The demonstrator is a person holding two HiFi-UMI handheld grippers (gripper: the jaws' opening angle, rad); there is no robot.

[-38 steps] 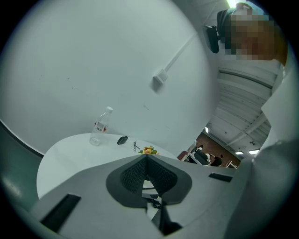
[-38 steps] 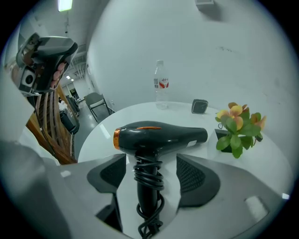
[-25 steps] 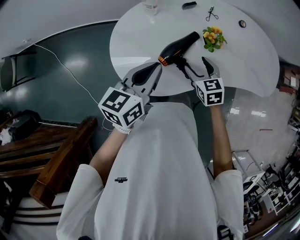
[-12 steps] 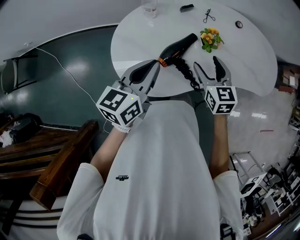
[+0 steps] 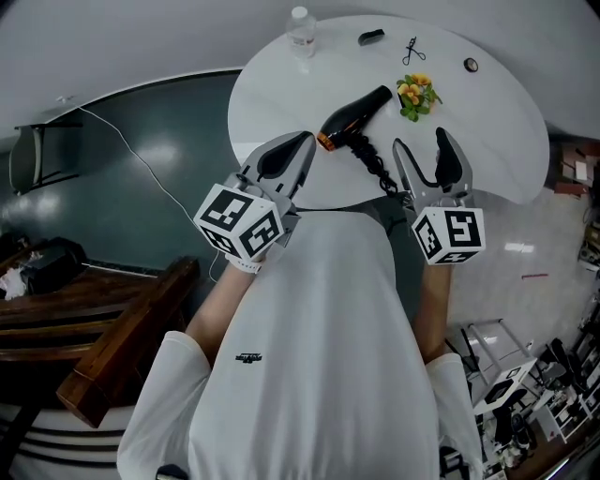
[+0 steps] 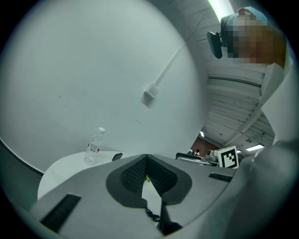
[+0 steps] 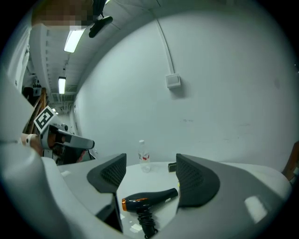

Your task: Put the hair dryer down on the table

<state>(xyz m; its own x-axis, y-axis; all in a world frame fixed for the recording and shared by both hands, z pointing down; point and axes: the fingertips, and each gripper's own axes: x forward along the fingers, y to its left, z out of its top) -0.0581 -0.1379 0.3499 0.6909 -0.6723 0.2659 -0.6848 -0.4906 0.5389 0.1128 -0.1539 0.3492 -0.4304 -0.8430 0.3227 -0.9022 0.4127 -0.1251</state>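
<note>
A black hair dryer [image 5: 354, 116] with an orange ring lies on the round white table [image 5: 506, 131], its coiled cord [image 5: 373, 166] trailing toward the near edge. In the right gripper view the hair dryer [image 7: 148, 200] rests on the tabletop between and beyond the jaws. My right gripper [image 5: 429, 159] is open and empty, pulled back to the near edge just right of the cord. At the table's near left edge my left gripper [image 5: 286, 156] is shut with nothing in it; in its own view the left gripper [image 6: 147, 173] has its pads meeting.
On the far side of the table stand a clear water bottle [image 5: 300, 26], a small black object [image 5: 371, 37], scissors [image 5: 412, 49] and a small round item [image 5: 470, 65]. Yellow flowers [image 5: 414, 94] lie just right of the dryer's nozzle. A wooden bench [image 5: 112, 323] stands at lower left.
The right gripper has let go of the hair dryer and drawn back toward the near edge, open. The dryer now lies alone on the table. The left gripper stayed shut.
</note>
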